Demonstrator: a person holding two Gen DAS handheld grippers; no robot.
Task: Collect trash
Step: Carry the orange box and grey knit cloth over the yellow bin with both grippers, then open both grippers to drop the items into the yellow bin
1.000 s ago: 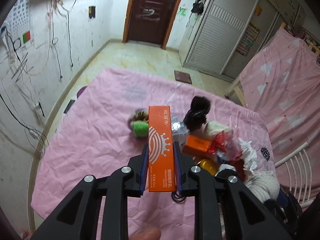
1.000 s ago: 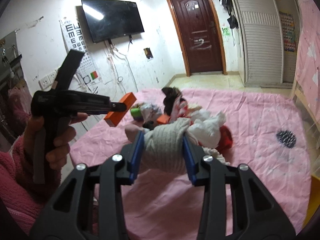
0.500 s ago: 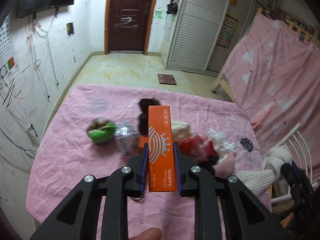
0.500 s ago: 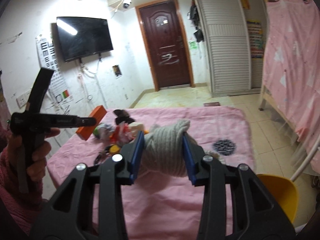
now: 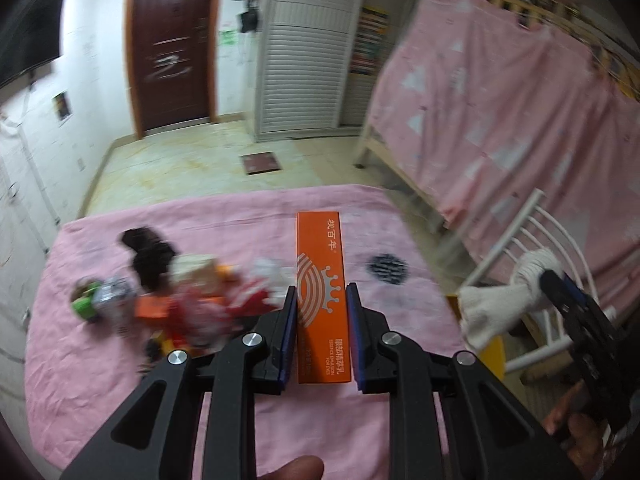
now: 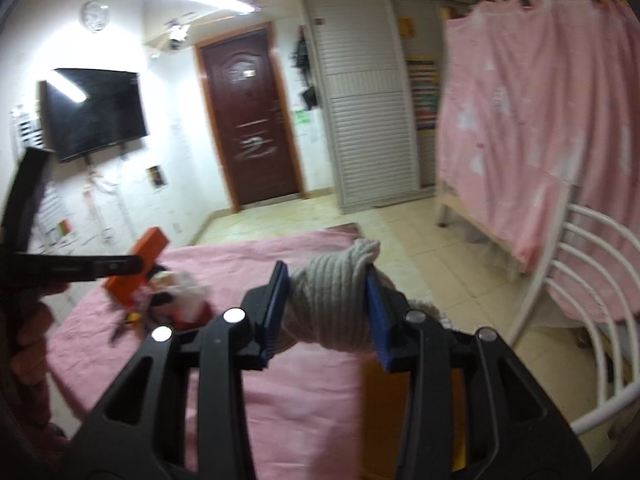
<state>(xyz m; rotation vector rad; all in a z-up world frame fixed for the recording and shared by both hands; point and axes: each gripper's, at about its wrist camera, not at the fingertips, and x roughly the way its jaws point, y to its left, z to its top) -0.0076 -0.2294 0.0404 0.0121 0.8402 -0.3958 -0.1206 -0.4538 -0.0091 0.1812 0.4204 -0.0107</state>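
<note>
The right tool pinches a rolled grey sock above the pink tabletop. The left tool clamps an orange box narrowly. The blurred pile is perhaps wrappers.

A heap of trash lay on the left of the cloth-covered table, a chair stood at its right, and a door behind.
</note>
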